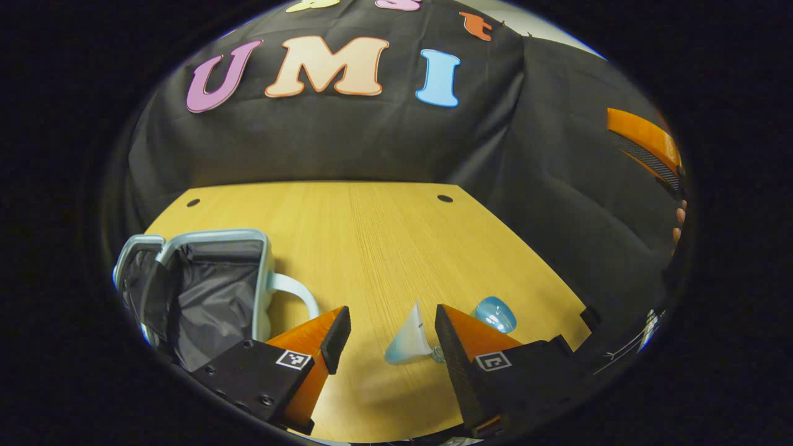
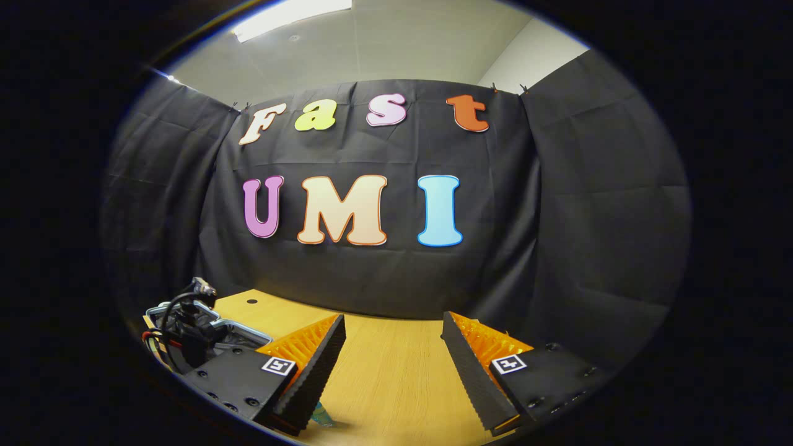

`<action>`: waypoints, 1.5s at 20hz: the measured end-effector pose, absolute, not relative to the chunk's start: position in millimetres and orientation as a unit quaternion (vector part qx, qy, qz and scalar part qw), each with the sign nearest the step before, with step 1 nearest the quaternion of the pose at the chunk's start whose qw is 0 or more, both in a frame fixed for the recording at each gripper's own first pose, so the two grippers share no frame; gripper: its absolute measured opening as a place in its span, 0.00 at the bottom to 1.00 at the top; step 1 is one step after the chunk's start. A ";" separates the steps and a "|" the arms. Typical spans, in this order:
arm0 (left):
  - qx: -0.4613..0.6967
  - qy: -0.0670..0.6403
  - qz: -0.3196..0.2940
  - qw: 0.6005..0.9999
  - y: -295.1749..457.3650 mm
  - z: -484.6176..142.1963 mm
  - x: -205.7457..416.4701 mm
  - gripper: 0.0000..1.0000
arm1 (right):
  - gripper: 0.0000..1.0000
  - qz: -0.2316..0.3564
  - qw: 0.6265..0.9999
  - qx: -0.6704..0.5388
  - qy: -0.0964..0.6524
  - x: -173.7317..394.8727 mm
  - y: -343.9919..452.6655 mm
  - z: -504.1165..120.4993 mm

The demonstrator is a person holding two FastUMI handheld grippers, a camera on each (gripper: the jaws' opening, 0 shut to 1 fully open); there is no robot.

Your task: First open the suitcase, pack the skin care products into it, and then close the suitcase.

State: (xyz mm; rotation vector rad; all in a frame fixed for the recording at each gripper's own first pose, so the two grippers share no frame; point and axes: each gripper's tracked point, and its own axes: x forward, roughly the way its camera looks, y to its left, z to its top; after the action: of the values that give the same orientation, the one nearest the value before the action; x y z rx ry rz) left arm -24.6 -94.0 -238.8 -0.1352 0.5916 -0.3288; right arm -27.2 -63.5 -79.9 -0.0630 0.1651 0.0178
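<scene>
In the left gripper view the pale blue suitcase point(image 1: 214, 272) stands open at the left, showing its dark lining and a curved handle point(image 1: 297, 292). A white-and-blue tube point(image 1: 409, 339) lies on the wooden table point(image 1: 372, 248), beyond and between the spread fingers of my left gripper point(image 1: 390, 331), nearer the right finger. A small clear-blue bottle point(image 1: 495, 313) sits just behind that finger. My right gripper point(image 2: 393, 334) is open in the air over the table with nothing between its fingers. A small teal item point(image 2: 322, 418) peeks out under its left finger.
The other gripper point(image 1: 647, 145) and a person's fingers point(image 1: 679, 223) are at the right edge of the left gripper view. The right gripper view has the left gripper's cabled body point(image 2: 186, 334) over the suitcase rim point(image 2: 245, 329). Two small holes point(image 1: 445, 198) mark the table's far side.
</scene>
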 end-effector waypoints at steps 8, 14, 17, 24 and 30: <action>-0.071 0.346 -0.167 0.921 -112.4 -297.1 -23.7 0.46 | 0.99 0.041 0.994 -0.037 0.089 -42.1 -48.3 -93.3; -0.080 0.333 -0.161 0.926 -100.9 -260.7 -19.9 0.23 | 0.99 0.094 0.990 -0.025 0.101 -48.2 -18.4 -124.2; -0.082 0.313 -0.148 0.935 -86.2 -228.9 -19.6 0.22 | 0.99 0.123 0.985 -0.015 0.122 -53.7 0.4 -151.7; -0.067 0.282 -0.107 0.951 -46.9 -168.4 -36.7 0.22 | 0.99 0.168 0.968 -0.011 0.187 -66.2 31.8 -238.1; -0.079 0.268 -0.072 0.957 -16.6 -143.0 -53.1 0.22 | 0.96 0.192 0.944 -0.047 0.264 -87.0 43.4 -336.5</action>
State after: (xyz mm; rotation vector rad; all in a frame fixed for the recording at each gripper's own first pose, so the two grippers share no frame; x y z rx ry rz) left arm -53.1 -16.6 -143.0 -0.1600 0.5439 -0.1468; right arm -87.0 43.4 -336.5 -0.0966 0.5378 0.3916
